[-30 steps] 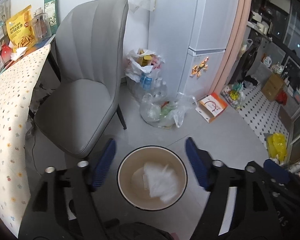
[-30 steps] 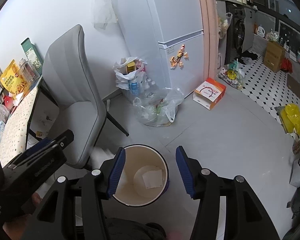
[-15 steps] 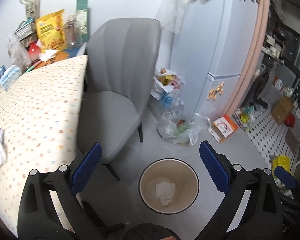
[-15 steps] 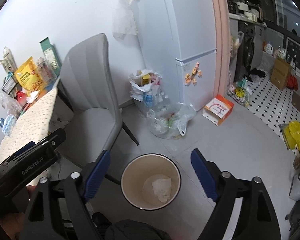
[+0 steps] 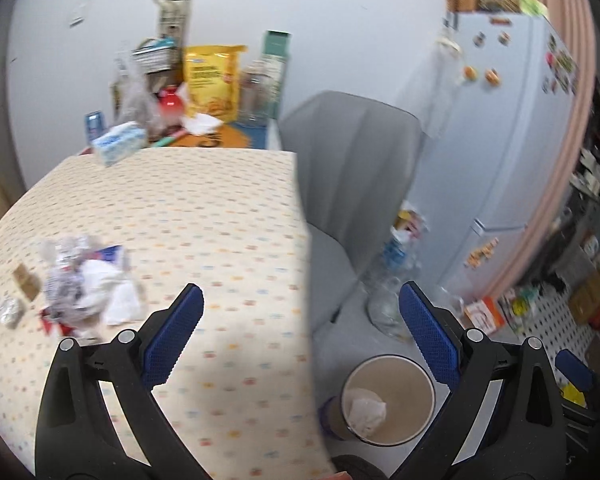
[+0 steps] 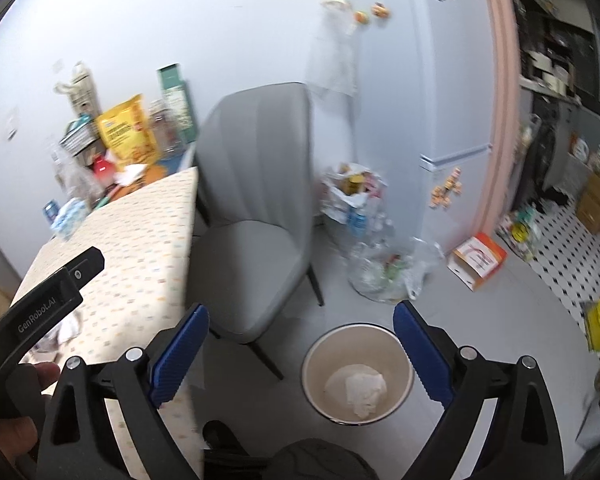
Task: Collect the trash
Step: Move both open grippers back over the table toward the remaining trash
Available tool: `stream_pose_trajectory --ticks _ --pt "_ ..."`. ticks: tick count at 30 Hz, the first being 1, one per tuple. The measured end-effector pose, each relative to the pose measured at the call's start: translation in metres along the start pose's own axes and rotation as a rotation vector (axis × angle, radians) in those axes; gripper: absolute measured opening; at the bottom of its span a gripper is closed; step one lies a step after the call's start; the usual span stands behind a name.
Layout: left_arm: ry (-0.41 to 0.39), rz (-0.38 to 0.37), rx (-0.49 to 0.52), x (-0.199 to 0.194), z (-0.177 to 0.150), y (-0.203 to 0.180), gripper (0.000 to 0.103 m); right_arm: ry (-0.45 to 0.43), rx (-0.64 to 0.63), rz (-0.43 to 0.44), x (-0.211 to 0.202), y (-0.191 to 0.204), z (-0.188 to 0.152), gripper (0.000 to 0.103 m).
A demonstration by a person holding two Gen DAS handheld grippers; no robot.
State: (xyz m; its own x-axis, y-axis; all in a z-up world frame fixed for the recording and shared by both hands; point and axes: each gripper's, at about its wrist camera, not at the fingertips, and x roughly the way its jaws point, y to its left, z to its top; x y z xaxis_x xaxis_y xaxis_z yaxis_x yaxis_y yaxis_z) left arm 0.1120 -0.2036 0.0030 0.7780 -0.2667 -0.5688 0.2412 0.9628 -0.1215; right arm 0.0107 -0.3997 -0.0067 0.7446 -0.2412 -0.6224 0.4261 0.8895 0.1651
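Tablecloth (image 5: 204,216) is cream with tiny pastel dots all over. Chair (image 6: 256,184) plain grey, fridge (image 6: 452,92) white with colourful magnets, pink trim on its right. Far end of the table has a bright yellow snack bag (image 5: 214,80). Bin (image 6: 358,374) is beige inside with white paper (image 6: 358,388). Gripper pads (image 5: 172,340) are blue on black frames.

"GenRobot.AI" on left gripper (image 6: 44,312)

Crumpled wrappers and tissues (image 5: 80,280) heaped on table; white wad (image 6: 358,390) in bin.
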Motion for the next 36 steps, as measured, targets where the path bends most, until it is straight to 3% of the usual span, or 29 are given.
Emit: stream_pose_trajectory --ticks 19,36 --pt "-0.07 0.155 -0.205 -0.054 -0.012 0.155 0.097 -0.005 -0.226 0.127 -0.03 0.156 -0.025 0.093" --pt "-0.092 0.271 -0.281 -0.083 -0.023 0.245 0.097 0.019 -0.332 0.225 -0.03 0.24 -0.049 0.093"
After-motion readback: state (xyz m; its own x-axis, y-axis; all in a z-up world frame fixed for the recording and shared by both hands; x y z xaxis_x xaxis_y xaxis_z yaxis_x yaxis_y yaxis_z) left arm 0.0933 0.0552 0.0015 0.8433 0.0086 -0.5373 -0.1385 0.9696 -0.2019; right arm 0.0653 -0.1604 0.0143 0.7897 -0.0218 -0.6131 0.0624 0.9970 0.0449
